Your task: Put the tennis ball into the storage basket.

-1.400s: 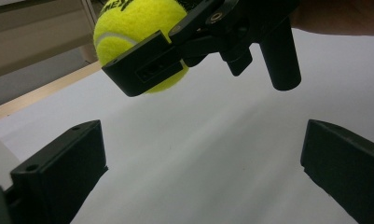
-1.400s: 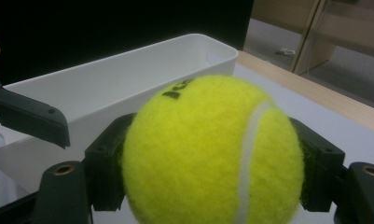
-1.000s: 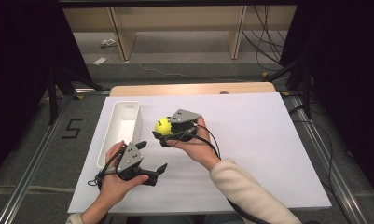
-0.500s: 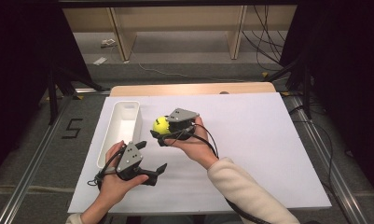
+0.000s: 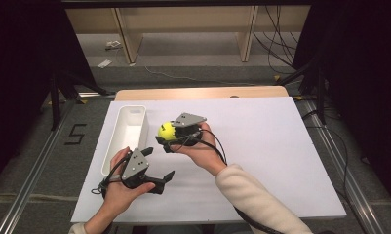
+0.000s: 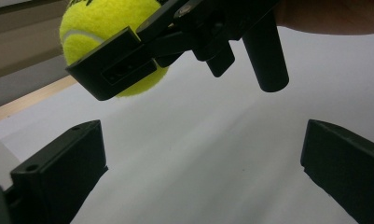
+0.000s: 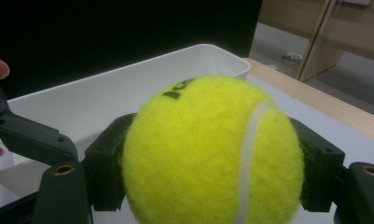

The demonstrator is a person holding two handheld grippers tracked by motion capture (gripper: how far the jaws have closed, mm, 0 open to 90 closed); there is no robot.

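A yellow tennis ball (image 5: 166, 130) (image 7: 212, 154) (image 6: 105, 28) sits clamped between the black jaws of my right gripper (image 5: 166, 136), held above the white table sheet (image 5: 261, 146) just right of the long white bin (image 5: 126, 134). In the right gripper view the ball fills the gap between both pads, with the bin (image 7: 105, 102) behind it. My left gripper (image 5: 158, 165) is nearer the front edge, lower left of the ball. Its jaws stand wide apart in the left gripper view (image 6: 198, 177), with nothing between them.
The white bin lies lengthwise along the sheet's left side and looks bare inside. A wooden table edge (image 5: 203, 92) runs behind the sheet. Floor rails, dark curtains and cables flank the table.
The right gripper with the ball has drifted very slightly left toward the bin. The left gripper has stayed put.
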